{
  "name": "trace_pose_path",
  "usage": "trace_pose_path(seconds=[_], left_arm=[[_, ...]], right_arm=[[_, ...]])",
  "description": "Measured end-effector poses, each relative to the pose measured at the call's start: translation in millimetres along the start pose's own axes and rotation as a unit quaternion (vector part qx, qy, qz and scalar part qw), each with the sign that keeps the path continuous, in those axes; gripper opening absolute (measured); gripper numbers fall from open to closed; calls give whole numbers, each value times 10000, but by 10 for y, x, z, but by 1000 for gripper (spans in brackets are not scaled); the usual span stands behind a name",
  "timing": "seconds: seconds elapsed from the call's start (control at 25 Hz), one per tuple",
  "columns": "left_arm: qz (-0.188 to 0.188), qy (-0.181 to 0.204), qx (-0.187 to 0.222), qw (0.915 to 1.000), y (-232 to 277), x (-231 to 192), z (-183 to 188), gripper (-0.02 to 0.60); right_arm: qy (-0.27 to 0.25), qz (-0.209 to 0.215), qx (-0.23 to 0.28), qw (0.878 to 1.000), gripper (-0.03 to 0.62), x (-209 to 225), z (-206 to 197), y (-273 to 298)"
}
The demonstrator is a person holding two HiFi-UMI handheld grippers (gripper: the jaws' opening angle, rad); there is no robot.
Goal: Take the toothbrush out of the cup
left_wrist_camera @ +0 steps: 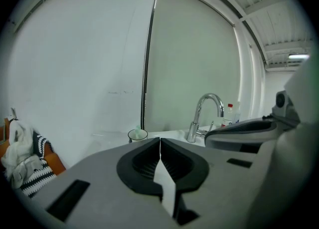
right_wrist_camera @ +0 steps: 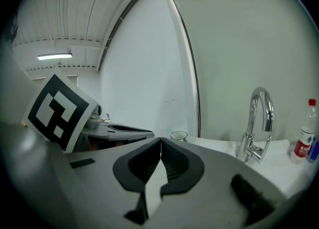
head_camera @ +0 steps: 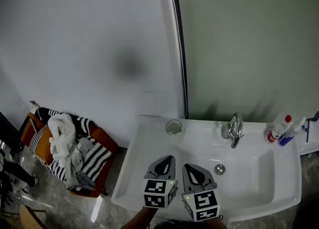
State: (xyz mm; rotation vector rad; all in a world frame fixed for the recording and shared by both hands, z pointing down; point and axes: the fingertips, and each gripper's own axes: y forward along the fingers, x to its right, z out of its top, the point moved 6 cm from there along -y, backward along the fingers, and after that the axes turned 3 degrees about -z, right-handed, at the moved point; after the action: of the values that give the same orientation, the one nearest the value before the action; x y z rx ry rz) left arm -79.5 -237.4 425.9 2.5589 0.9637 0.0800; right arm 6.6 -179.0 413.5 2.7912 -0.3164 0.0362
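Over the sink, left tongs and right tongs both together, empty (cup well apart).

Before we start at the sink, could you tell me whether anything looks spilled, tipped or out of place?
Nothing on the sink looks wrong: the cup at its back left corner stands upright and nothing is spilled. The only untidy spot is the chair to the left, where clothes lie in a loose heap.
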Motion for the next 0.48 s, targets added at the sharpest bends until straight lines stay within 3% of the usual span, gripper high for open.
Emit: trace_pose_path(seconds=[0.48], left_arm=[[284,-53,64,9996,418,-198,-11,12]], right_arm=[[37,283,43,9996,11,170,-14,321]])
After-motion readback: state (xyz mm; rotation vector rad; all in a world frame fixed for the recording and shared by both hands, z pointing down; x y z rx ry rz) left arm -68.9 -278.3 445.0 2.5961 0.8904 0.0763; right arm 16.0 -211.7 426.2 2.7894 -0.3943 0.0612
